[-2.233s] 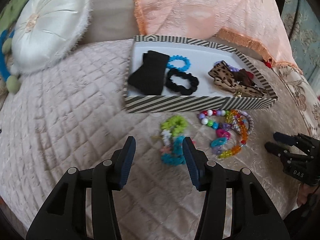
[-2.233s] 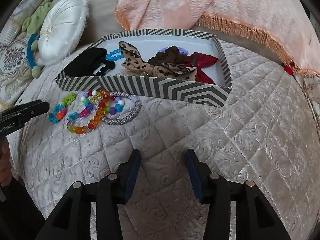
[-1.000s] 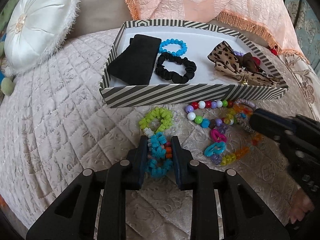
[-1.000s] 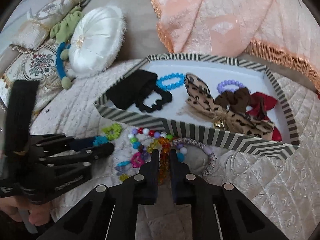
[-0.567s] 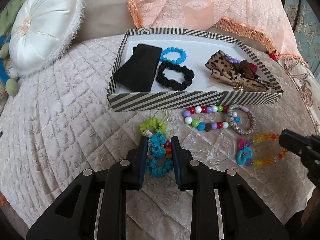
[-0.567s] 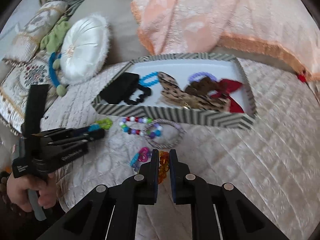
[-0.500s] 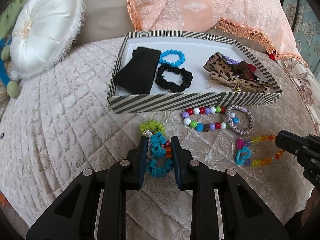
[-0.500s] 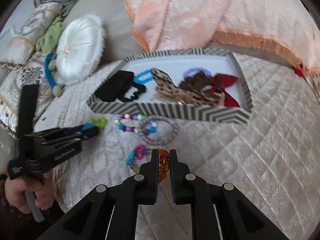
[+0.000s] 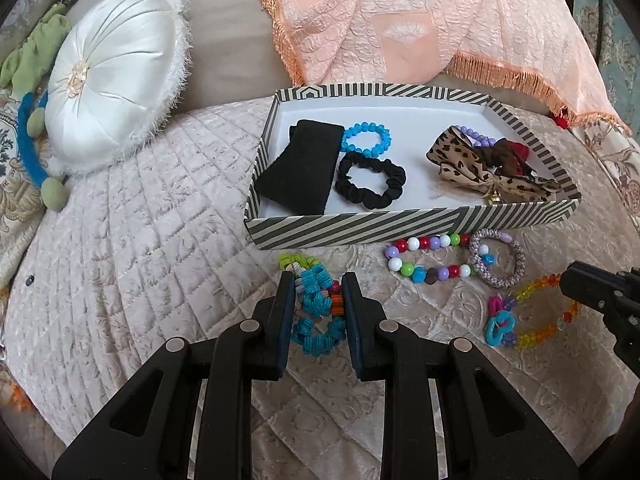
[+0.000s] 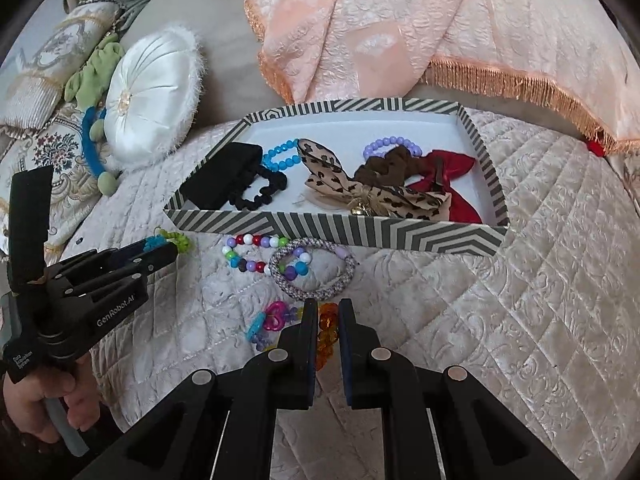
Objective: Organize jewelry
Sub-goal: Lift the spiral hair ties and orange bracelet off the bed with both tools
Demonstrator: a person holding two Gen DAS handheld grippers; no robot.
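On the quilted bed [image 9: 160, 220], the left claw [image 9: 316, 300] grips a teal coil bracelet [image 9: 316, 312] while the right claw [image 10: 325, 324] pinches seemingly amber beads [image 10: 327, 332], striped tray [image 10: 360, 236] just beyond both.

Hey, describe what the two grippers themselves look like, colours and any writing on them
Both are matte black plastic. The left hand-held gripper has dark blue pads on its fingers, silver pivot pins and triangular cut-outs; the right hand-held gripper matches it. White "GenRobot.AI" lettering runs along the left one's side.
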